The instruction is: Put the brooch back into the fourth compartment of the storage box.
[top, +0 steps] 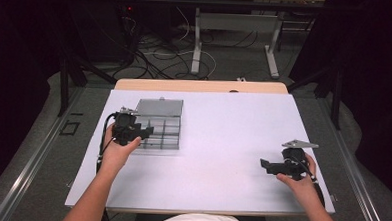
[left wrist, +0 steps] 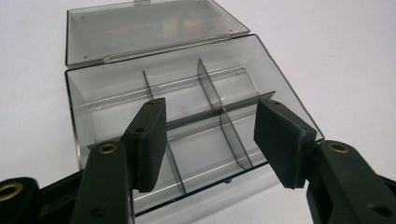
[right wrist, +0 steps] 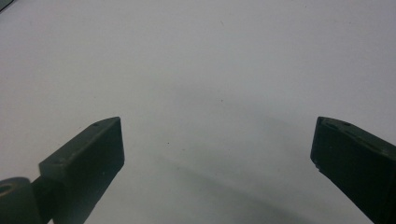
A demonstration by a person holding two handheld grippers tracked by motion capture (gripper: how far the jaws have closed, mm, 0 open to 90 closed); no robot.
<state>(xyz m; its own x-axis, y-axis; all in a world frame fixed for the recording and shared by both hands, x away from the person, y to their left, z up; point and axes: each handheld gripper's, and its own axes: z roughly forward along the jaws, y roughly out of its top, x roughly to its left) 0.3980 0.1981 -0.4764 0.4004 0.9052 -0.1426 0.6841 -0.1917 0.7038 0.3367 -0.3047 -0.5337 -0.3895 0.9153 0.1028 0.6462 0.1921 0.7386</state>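
You have no text, label, brand, number or sign to read anywhere here. The clear compartment box (left wrist: pixel 187 116) just ahead of your left gripper (left wrist: pixel 210 135) carries no lettering on its walls or dividers. Its open lid (left wrist: pixel 149 28), beyond the jaws, shows a few blurred coloured patches, but they are too smeared to tell what they are. The white table surface (right wrist: pixel 210 70) in front of your right gripper (right wrist: pixel 217 149) is unmarked.

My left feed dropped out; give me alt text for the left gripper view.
The left claw, jaws open, hovers over an empty clear smoky plastic organizer box with thin dividers, on a white table. Its hinged lid lies open behind it.
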